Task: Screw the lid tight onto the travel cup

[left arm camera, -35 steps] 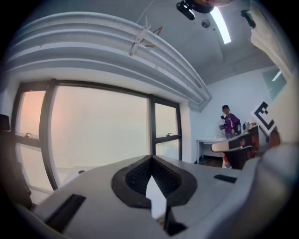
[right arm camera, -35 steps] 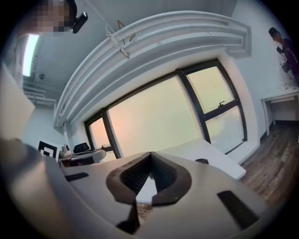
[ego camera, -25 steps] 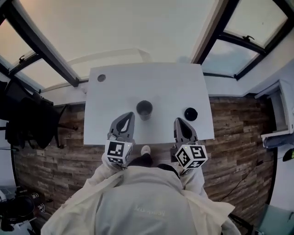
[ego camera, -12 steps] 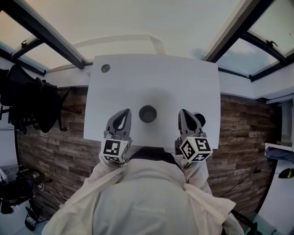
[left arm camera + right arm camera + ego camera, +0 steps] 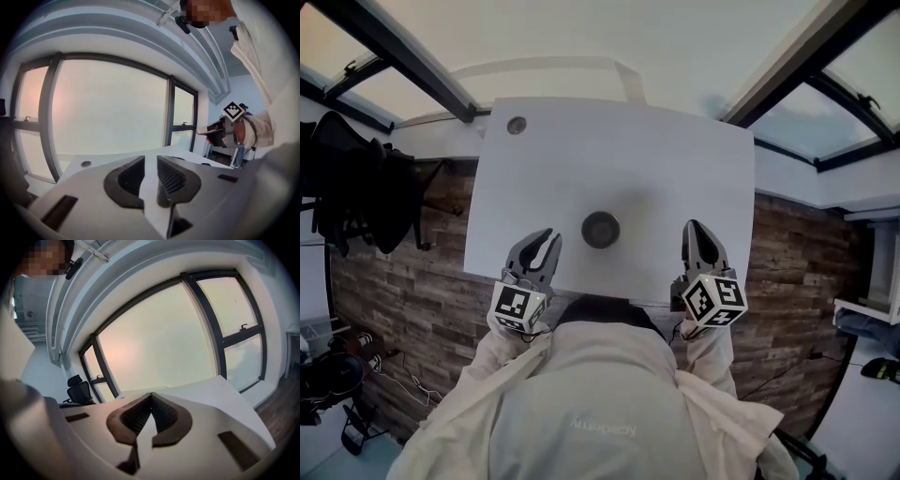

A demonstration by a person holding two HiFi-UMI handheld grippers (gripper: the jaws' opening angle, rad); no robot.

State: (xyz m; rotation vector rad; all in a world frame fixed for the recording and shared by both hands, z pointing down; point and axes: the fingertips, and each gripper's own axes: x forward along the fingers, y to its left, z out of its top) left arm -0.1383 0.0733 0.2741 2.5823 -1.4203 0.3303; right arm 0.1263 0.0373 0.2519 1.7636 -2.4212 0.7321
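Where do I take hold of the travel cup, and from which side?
Grip the travel cup by its round side wall, below the rim, coming in level from the near edge of the table. It stands upright, mouth open upward, so a side grip likely keeps the top clear.

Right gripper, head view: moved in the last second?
Yes. The right gripper has shifted right, away from the cup standing on the table; the gap between them is wider than before.

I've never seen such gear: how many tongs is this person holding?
2. The left tongs, whose empty jaws have just been opening slightly, are left of the cup at the table's near edge; the right tongs, shut, are right of it.
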